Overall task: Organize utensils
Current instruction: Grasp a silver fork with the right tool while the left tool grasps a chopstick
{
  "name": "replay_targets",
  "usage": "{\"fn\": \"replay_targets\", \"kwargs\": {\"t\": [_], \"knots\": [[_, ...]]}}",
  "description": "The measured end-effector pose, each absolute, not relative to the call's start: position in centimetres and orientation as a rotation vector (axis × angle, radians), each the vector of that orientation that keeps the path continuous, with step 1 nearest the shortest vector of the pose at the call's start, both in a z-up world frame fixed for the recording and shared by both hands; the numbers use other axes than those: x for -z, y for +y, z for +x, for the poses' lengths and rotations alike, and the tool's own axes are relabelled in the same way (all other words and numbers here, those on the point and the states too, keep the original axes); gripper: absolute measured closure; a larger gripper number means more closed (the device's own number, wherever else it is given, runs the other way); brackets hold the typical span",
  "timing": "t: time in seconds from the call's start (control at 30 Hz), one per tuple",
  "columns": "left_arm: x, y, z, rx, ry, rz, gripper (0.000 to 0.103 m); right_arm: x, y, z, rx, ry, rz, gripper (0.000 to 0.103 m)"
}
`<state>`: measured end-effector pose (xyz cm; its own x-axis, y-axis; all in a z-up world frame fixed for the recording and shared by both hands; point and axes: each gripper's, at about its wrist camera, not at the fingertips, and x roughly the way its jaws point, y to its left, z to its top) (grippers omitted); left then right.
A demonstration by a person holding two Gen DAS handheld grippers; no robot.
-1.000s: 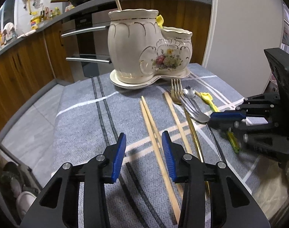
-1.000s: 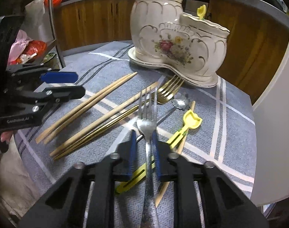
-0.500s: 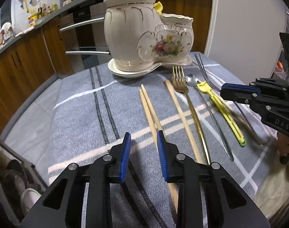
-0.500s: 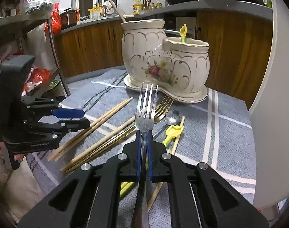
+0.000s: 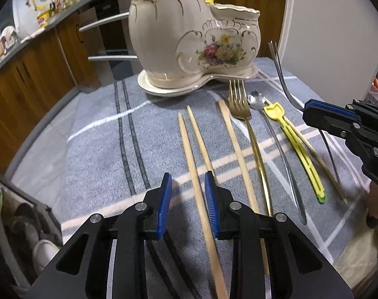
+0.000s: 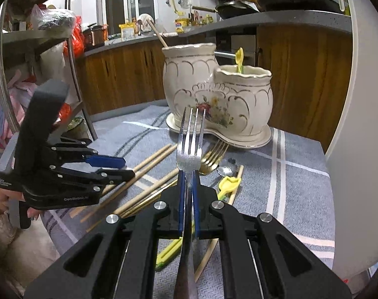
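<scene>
In the left wrist view, the left gripper (image 5: 187, 199) hangs over the grey cloth (image 5: 101, 154), its jaws just narrowed around a wooden chopstick (image 5: 189, 149) but not touching it; more utensils lie toward the right edge before the ceramic holder (image 5: 184, 37) at the far edge. In the right wrist view, the right gripper (image 6: 188, 186) clamps a silver fork (image 6: 190, 147), lifted, tines toward the holder.
</scene>
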<state>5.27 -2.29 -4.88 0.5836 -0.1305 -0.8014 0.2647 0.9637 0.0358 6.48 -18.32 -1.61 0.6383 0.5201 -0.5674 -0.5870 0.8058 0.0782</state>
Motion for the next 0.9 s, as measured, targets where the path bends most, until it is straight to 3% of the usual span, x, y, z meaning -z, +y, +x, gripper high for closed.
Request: {"fn": "replay_targets", "kwargs": {"t": [0.2,0.33,0.6,0.73,0.9], "knots": [[4.7,-2.8,5.8,0.264,0.974,0.17,0.076,0.8,-19.0,6.1,-0.658,0.563,-0.089,0.097],[4.5,-2.4,6.6,0.261,0.992,0.195,0.096,-0.2,-19.9,5.3,-0.662,0.5,-0.065,0.097],[4.5,-1.8,6.7,0.266,0.949,0.207,0.097,-1.7,-21.4,3.9,-0.655,0.388,-0.036,0.097],[4.0,-1.3,5.9,0.263,0.892,0.18,0.097,-2.1,-22.0,3.9,-0.636,0.359,-0.013,0.103],[3.8,-1.3,5.1,0.26,0.864,0.177,0.097,-1.4,-21.8,4.8,-0.63,0.417,-0.011,0.103]]}}
